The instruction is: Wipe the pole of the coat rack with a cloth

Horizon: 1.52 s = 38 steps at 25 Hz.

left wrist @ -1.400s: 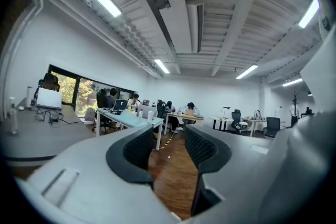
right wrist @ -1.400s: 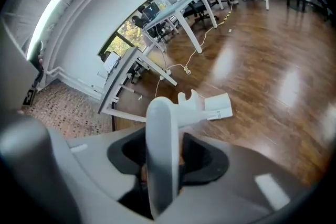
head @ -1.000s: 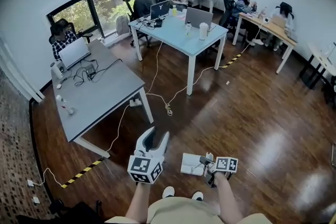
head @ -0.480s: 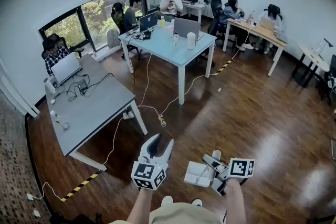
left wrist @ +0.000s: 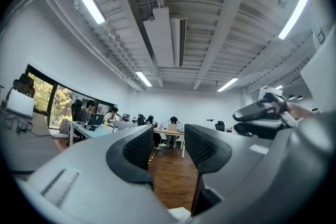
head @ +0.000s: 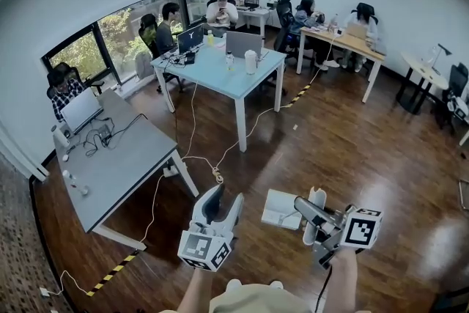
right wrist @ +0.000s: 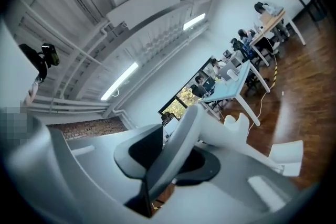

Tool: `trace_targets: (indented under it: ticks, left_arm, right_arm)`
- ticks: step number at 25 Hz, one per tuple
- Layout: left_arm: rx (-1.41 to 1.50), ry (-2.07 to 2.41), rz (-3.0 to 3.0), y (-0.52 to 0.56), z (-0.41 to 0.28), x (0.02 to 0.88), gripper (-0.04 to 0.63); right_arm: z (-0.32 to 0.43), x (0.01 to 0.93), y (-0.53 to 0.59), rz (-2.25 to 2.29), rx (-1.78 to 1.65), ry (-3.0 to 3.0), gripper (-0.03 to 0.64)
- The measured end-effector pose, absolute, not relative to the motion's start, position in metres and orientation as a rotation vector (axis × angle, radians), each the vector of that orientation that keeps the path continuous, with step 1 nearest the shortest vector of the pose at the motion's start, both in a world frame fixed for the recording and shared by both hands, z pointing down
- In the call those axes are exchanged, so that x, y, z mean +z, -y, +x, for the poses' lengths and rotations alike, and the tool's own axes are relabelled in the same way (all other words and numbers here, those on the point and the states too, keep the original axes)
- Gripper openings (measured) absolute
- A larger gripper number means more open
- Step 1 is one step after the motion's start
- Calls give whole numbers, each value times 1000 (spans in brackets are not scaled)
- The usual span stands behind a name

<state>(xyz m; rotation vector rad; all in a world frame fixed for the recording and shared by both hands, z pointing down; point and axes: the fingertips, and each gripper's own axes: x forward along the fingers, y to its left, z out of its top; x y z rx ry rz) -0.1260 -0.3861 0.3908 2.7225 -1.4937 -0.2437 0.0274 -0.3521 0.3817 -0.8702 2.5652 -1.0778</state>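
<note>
Lower centre-left: left gripper (head: 226, 196), jaws apart, empty. Just right of it: white cloth (head: 280, 209), pinched in the right gripper (head: 298, 204), which sits higher and further right than a second ago. Desks (head: 117, 157) have slid left, so the view is turning. Coat rack in no view; wiping likely not begun.

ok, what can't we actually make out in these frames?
1. Coat rack: in no view, so its pole can't be judged.
2. White cloth in the right gripper: that gripper's own view shows only an edge-on band between the jaws.
3. Small items on the grey desk: head view, too small to name.
</note>
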Motion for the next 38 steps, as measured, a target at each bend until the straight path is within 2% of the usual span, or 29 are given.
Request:
trace_targets:
  ticks: [5, 17, 24, 31, 38]
  left_arm:
    - [-282, 1511, 2749, 387, -121, 378, 164]
    - [-279, 1454, 2763, 382, -111, 379, 163]
    - [-226, 1296, 2826, 385, -69, 391, 163]
    - [-59, 1067, 2882, 384, -7, 443, 163]
    - [20, 860, 2868, 362, 41, 478, 163]
  right_arm:
    - [35, 355, 359, -868, -978, -2598, 63]
    - [63, 361, 355, -997, -938, -2588, 63]
    - [104, 384, 342, -1108, -981, -2475, 64]
    - [181, 492, 326, -1523, -1176, -2325, 74]
    - [261, 664, 285, -1575, -1502, -2319, 72]
